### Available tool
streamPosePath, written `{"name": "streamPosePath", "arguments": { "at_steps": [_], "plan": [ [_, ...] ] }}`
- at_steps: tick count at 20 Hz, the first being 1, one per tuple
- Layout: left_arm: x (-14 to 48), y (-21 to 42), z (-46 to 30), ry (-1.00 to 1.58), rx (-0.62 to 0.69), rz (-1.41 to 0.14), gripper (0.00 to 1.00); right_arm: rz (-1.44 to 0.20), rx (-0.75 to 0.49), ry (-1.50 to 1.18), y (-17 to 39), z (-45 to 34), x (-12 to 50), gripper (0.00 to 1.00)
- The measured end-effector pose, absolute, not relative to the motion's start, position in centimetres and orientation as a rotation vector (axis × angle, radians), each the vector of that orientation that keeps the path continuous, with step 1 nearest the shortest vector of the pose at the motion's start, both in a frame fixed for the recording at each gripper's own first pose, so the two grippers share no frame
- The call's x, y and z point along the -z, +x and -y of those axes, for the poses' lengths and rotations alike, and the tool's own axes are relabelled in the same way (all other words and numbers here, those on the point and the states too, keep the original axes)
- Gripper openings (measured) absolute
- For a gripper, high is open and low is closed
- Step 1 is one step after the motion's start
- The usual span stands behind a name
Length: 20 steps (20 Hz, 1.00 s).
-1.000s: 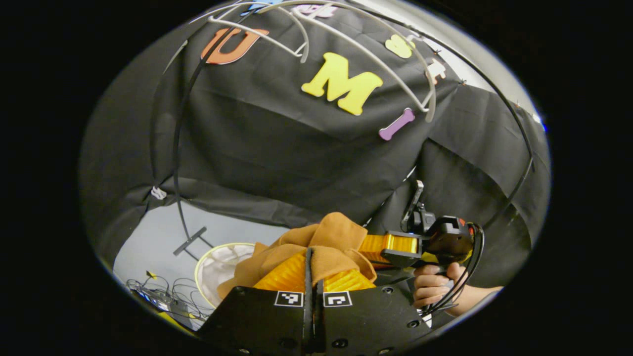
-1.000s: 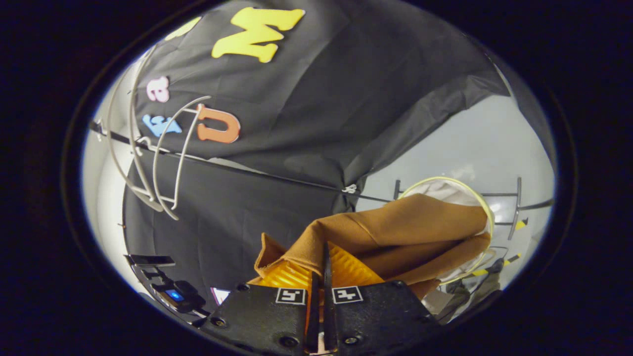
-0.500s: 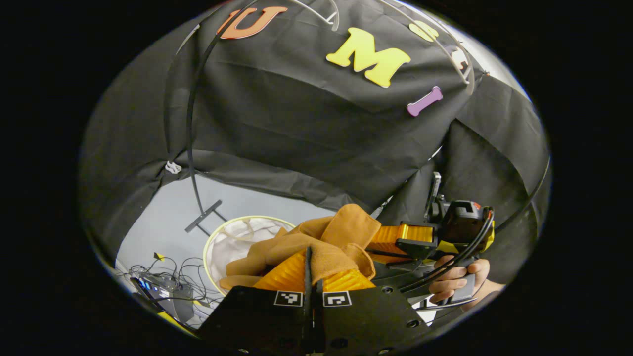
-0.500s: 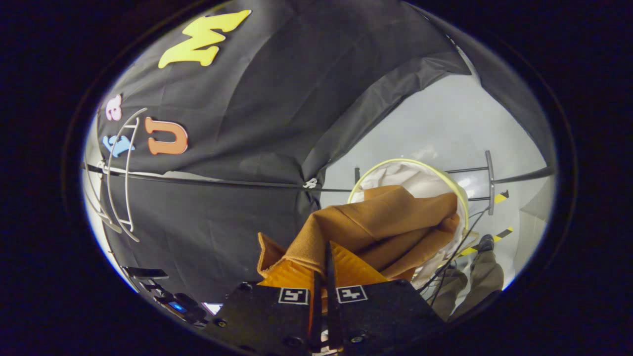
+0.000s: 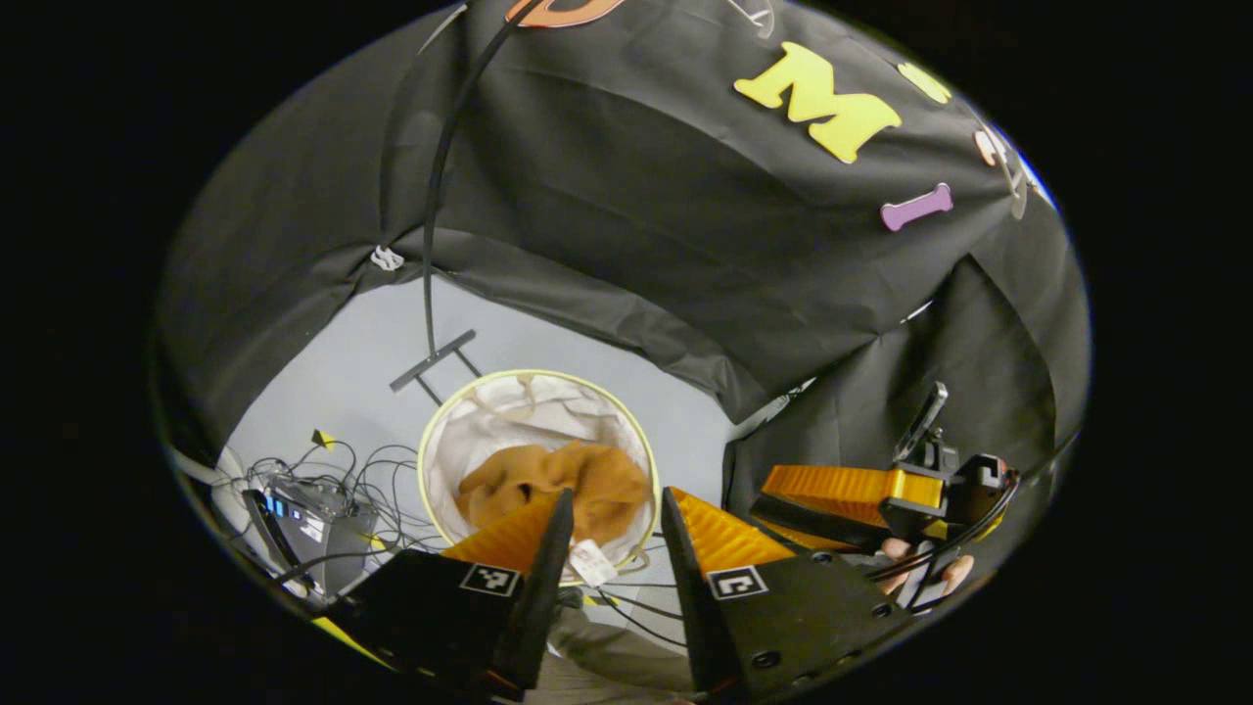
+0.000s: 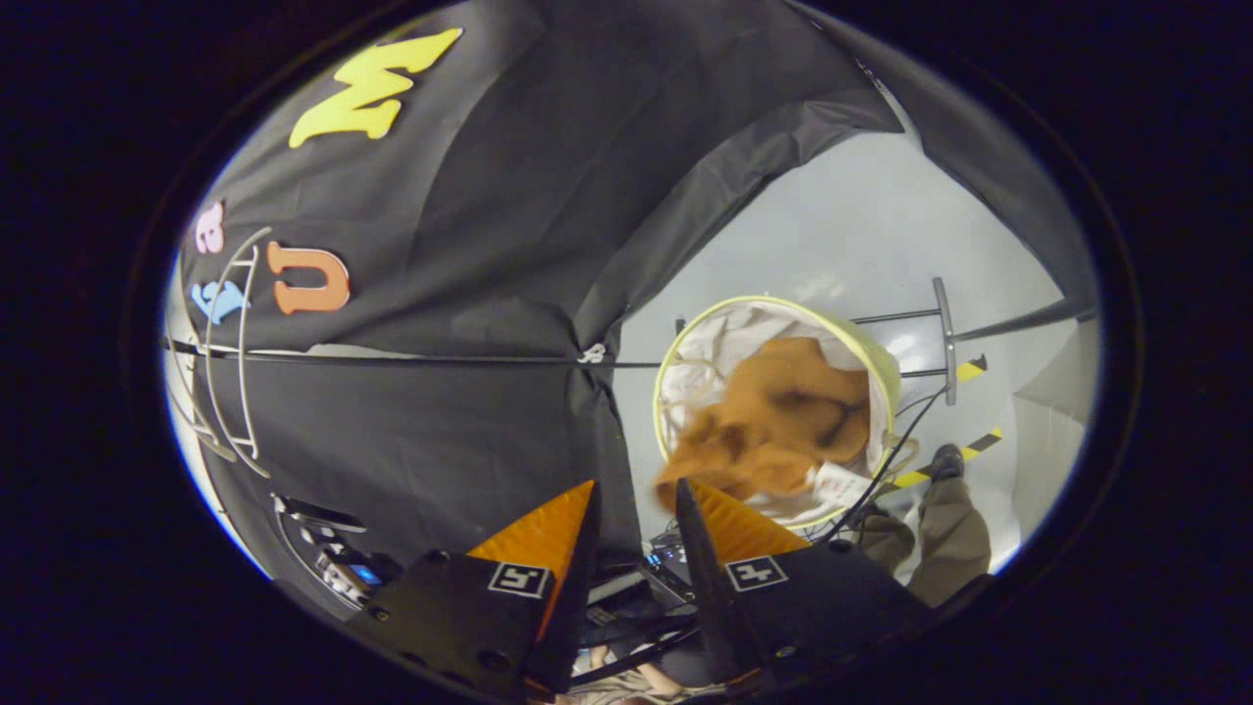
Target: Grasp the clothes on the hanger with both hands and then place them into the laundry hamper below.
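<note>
A: How were the fingers of the left gripper (image 5: 615, 509) found?

B: They were seen spread apart, with nothing held between them. The right gripper (image 6: 634, 501) was likewise seen with its fingers parted and nothing gripped.

A: Where was the brown garment (image 5: 568, 485) located?

B: In the left gripper view it was seen bunched inside the laundry hamper (image 5: 442, 429), against the white lining. In the right gripper view the garment (image 6: 773, 416) was blurred, with its lower edge over the hamper's (image 6: 783, 305) near rim, so it could not be told whether it had fully settled.

A: What else was noted?

B: The hamper was stood on the grey floor (image 5: 343, 362), near the foot of a black stand (image 5: 431, 354). Cables and a device (image 5: 303, 509) were seen just beside it. White hangers (image 6: 230, 362) were seen on a rail, well apart from the hamper.
</note>
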State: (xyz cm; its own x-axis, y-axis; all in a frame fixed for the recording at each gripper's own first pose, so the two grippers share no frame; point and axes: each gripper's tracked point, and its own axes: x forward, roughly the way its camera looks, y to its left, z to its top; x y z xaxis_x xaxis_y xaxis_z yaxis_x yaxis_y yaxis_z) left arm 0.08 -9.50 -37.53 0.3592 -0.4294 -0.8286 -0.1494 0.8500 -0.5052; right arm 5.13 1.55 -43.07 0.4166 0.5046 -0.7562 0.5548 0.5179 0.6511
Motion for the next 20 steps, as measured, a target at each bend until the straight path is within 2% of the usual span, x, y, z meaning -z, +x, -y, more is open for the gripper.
{"name": "streamPosePath", "arguments": {
  "at_steps": [1,2,3,4,5,6,7,8,9,10,17,20],
  "plan": [
    [37.4,0.2,9.4,-0.56,0.194,-1.205,0.6,-1.192,0.038,1.084,5.0,-1.2,42.7,0.48],
    [37.3,0.0,9.3,-0.559,0.195,-1.205,0.7,-1.174,0.032,1.068,4.8,-0.9,42.2,0.55],
    [36.9,-0.1,9.0,-0.553,0.195,-1.203,0.84,-1.155,0.028,1.052,4.6,-0.5,41.4,0.61],
    [36.5,-0.3,8.7,-0.543,0.195,-1.2,0.86,-1.126,0.022,1.035,4.5,-0.2,40.4,0.67],
    [35.8,-0.6,8.4,-0.529,0.197,-1.194,0.99,-1.097,0.018,1.017,4.3,0.0,39.0,0.7],
    [35.0,-0.8,8.2,-0.515,0.203,-1.189,0.94,-1.071,0.016,0.999,4.1,0.3,37.9,0.79],
    [34.2,-1.1,8.0,-0.496,0.207,-1.183,0.94,-1.046,0.012,0.982,4.0,0.5,36.7,0.81],
    [33.2,-0.9,7.8,-0.474,0.209,-1.166,1.0,-1.023,0.009,0.958,3.8,0.8,35.8,0.83],
    [32.3,-0.6,7.6,-0.453,0.215,-1.145,1.0,-0.996,0.01,0.926,3.2,1.1,34.9,0.83],
    [31.2,-0.4,7.3,-0.433,0.218,-1.12,0.94,-0.97,0.013,0.886,2.9,1.6,34.1,0.85],
    [21.0,2.4,6.3,-0.316,0.257,-0.878,0.95,-0.728,-0.01,0.631,2.6,4.0,23.8,0.85],
    [16.7,3.8,5.2,-0.264,0.235,-0.753,0.94,-0.599,-0.025,0.507,2.3,4.4,18.4,0.86]
  ]
}}
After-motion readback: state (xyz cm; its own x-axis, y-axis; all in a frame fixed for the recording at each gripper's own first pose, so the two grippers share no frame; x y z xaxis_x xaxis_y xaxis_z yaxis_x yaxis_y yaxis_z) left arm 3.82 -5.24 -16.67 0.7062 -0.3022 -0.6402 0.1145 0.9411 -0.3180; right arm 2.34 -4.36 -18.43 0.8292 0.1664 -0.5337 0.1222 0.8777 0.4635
